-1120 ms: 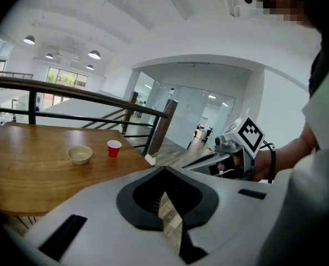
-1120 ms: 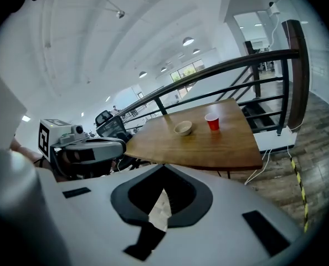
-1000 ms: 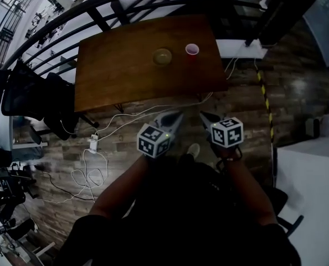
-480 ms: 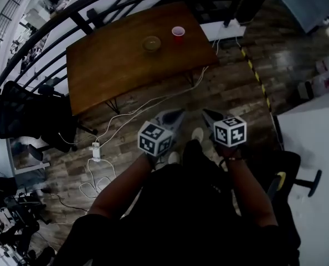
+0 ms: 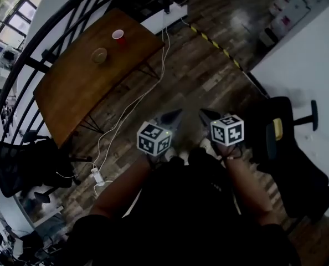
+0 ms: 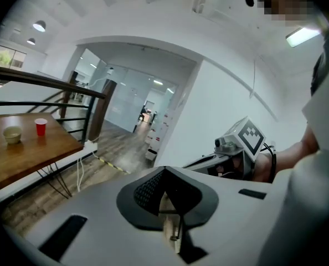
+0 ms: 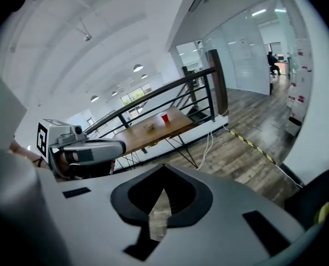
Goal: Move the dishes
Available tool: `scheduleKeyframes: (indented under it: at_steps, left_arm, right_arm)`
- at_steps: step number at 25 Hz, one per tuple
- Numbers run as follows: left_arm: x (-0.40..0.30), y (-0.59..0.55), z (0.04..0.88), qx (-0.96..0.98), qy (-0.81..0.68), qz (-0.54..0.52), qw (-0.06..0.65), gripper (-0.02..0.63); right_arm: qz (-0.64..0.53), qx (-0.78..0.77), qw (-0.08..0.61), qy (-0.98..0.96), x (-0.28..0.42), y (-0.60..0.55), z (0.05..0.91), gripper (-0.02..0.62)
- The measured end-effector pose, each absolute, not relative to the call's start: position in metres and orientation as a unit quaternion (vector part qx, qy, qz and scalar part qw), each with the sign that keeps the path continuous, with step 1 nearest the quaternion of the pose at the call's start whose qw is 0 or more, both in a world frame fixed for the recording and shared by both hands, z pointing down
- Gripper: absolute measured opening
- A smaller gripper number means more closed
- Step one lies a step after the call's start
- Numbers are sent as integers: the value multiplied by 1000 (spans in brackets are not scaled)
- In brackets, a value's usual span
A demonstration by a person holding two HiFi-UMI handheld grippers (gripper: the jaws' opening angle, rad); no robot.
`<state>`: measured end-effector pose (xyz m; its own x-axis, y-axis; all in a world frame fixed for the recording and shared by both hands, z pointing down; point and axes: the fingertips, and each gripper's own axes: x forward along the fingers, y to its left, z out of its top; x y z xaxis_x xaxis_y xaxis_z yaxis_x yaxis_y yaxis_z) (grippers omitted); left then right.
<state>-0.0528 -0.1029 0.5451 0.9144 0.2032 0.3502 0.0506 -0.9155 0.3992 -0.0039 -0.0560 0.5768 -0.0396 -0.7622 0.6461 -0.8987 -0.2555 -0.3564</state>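
Note:
A small tan bowl (image 5: 99,55) and a red cup (image 5: 118,35) stand on a brown wooden table (image 5: 76,93), far off at the upper left of the head view. The left gripper view also shows the bowl (image 6: 12,133) and the cup (image 6: 40,127), far to its left. Both are tiny in the right gripper view, the cup (image 7: 164,118) beside the bowl (image 7: 149,126). My left gripper (image 5: 178,113) and right gripper (image 5: 204,114) are held side by side over the wood floor, close to my body. Both are shut and hold nothing.
A black railing (image 5: 54,32) curves behind the table. Cables and a power strip (image 5: 96,175) lie on the floor below it. Black office chairs stand at the left (image 5: 26,165) and right (image 5: 289,129). Yellow-black tape (image 5: 217,45) crosses the floor beside a white wall (image 5: 306,49).
The head view has swung right: the table with bowl and cup has slid to the upper left and looks smaller. Both grippers stay shut in front of my body.

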Motion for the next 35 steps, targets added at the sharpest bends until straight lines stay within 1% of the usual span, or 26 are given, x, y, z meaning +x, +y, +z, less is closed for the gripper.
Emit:
scheduleKeyframes:
  at_steps: [4,13,19,25,29,35]
  left_arm:
    - [-17,-49,545,952,120,207,189,-5]
    - [79,97,519,943,200,222,147,-5]
    - [145,206,506,937,239,223,127,-5]
    - [197,303,492,924,290,226,104,-5]
    - [231,367,487,910,334,232,79,-5]
    - [303,419,469,890,374,250,80,-5]
  right_arm:
    - [394,721,70,-565,26,1,574,11]
    - [385,762,21,-521,109,137,552,11]
    - [379,786,8,-489,173,252,545,11]
    - [370,814,-5,-448,214,353,531,11]
    - [371,834,-38,-406,242,425,533,11]
    - [391,854,-78,-334,302,499,524,11]
